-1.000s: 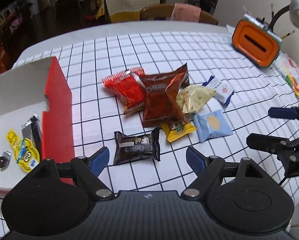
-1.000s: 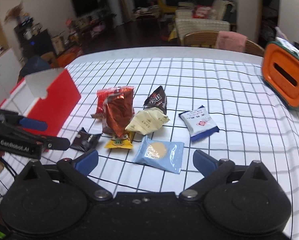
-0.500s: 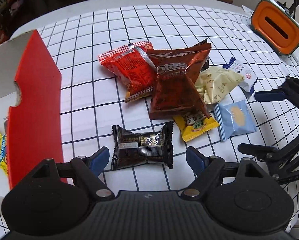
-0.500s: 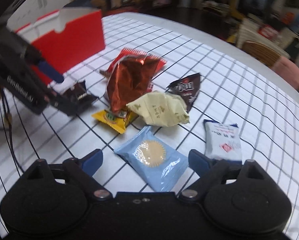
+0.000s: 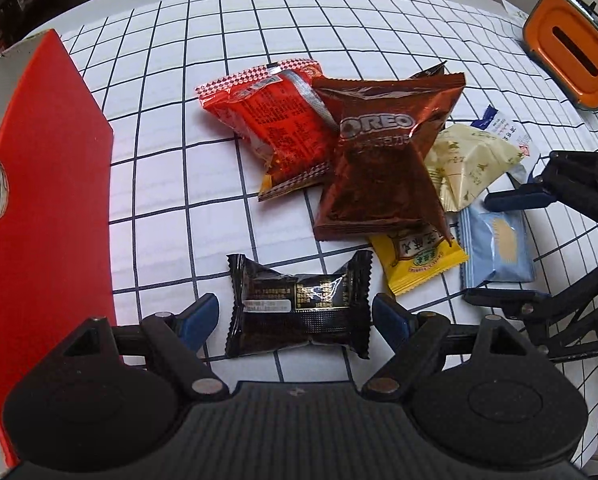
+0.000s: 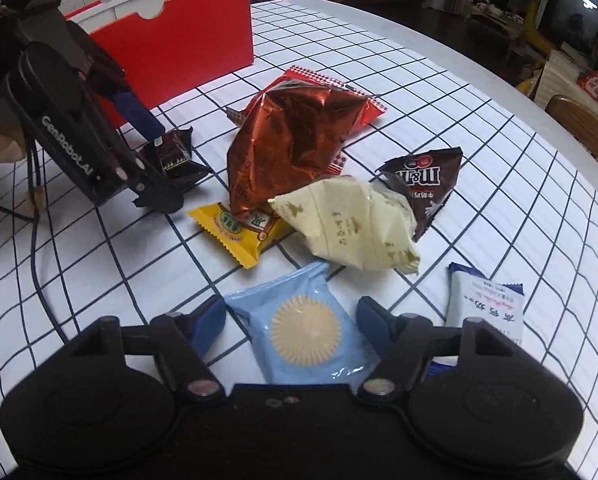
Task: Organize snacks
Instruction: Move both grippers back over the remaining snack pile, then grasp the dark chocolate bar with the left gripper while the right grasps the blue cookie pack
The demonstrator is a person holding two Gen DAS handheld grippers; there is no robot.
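- On the grid-patterned worktop [image 5: 227, 92], a loose pile of snack packets lies beside a red box [image 5: 47, 184] at its left side.
- The left gripper [image 5: 295, 314] points steeply down over a black packet [image 5: 299, 304], which lies flat between its jaws; the jaws stand wide and released, their blue pads clear of the wrapper ends.
- The right gripper [image 6: 289, 320] straddles a light blue packet [image 6: 305, 330] with a round biscuit printed on it; its jaws are closing, the pads just beside the wrapper's edges but not yet pressing it.
- In the pile, a brown Oreo bag [image 5: 379, 160] lies over a red packet [image 5: 271, 120] and a yellow packet [image 5: 419, 258].
- A cream packet [image 6: 351, 228] rests against an M&M's bag [image 6: 427, 184].
- A white-and-blue packet [image 6: 487, 308] lies just beside the right gripper.
- An orange container [image 5: 571, 64] stands at the worktop's far edge.
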